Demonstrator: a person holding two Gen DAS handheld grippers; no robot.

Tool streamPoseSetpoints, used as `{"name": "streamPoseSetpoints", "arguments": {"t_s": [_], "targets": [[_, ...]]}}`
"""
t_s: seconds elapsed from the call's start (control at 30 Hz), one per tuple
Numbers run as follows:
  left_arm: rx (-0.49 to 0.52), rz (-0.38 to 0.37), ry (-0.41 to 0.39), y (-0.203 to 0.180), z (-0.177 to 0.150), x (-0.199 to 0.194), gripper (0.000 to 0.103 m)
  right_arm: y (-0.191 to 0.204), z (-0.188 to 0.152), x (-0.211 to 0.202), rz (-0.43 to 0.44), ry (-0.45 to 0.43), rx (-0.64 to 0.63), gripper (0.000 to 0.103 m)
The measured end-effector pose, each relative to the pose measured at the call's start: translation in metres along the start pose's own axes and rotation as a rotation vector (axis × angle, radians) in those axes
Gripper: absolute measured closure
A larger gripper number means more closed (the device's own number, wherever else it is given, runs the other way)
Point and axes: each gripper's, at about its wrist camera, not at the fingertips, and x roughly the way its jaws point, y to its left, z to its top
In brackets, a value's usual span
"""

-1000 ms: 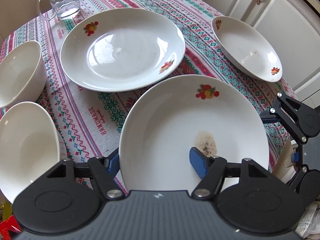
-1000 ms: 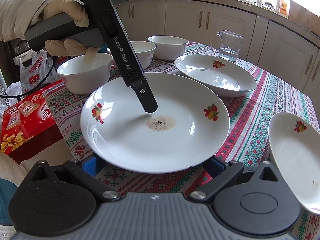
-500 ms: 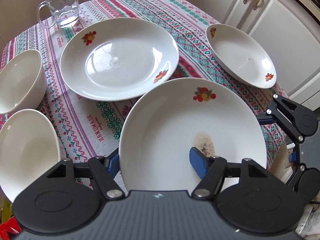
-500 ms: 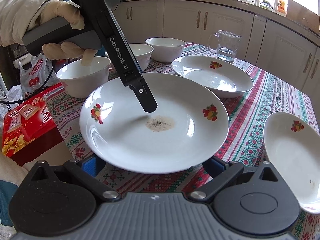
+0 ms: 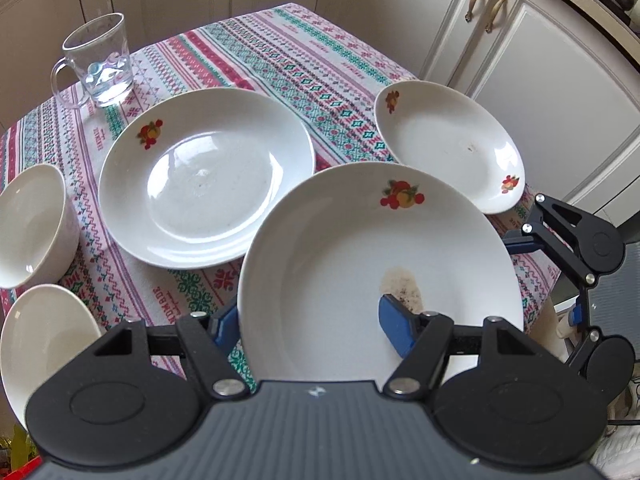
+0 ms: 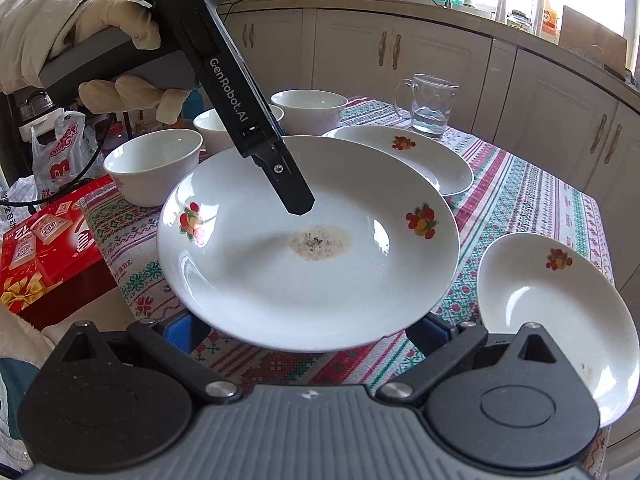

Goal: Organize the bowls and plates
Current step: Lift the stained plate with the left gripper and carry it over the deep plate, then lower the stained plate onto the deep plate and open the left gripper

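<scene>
The left gripper [image 5: 310, 322] has the stained plate [image 5: 360, 264] pinched at its near rim, one blue pad [image 5: 396, 320] lying on the inside of the dish beside the brown smear, the other finger [image 5: 224, 322] tucked under the rim. The plate hangs clear of the patterned tablecloth [image 5: 280, 56], tilted a little, and a gloved hand [image 6: 80, 40] grips the tool's handle up top. The right gripper [image 6: 308, 328] sits low at the plate's opposite edge, its blue pads [image 6: 180, 330] spread apart below the rim, and I can't tell if either one touches the china. Behind the lifted plate a second large plate [image 5: 204, 176] rests flat on the cloth, a smaller plate [image 5: 448, 144] sits off toward the cupboards, well apart from it. Three white bowls [image 6: 154, 164] cluster on the far side by the gloved hand, and a glass mug [image 5: 100, 64] stands just beyond the second large plate.
</scene>
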Motion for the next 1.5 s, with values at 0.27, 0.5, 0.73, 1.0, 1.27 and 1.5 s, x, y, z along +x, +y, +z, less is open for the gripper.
{"name": "streamPoseSetpoints", "arguments": {"t_s": [0.27,0.5,0.73,1.0,1.27,1.5], "targets": [[0.062,-0.019,0.001,-0.023,0.031,0.017,0.034,-0.024,-0.004,-0.02,-0.054,-0.015,0.029,0.0],[0.111,-0.042,0.01,-0.041,0.057,0.04,0.034,-0.05,-0.012,-0.03,-0.107,-0.012,0.06,0.0],[0.152,-0.067,0.021,-0.056,0.082,0.06,0.034,-0.073,-0.02,-0.037,-0.146,-0.011,0.099,0.0],[0.18,-0.083,0.028,-0.067,0.105,0.076,0.034,-0.095,-0.028,-0.039,-0.174,-0.01,0.129,0.0],[0.195,-0.083,0.035,-0.073,0.12,0.087,0.034,-0.113,-0.036,-0.04,-0.18,-0.021,0.17,0.0],[0.21,-0.078,0.052,-0.078,0.128,0.096,0.033,-0.122,-0.04,-0.039,-0.184,-0.022,0.197,0.0]]}}
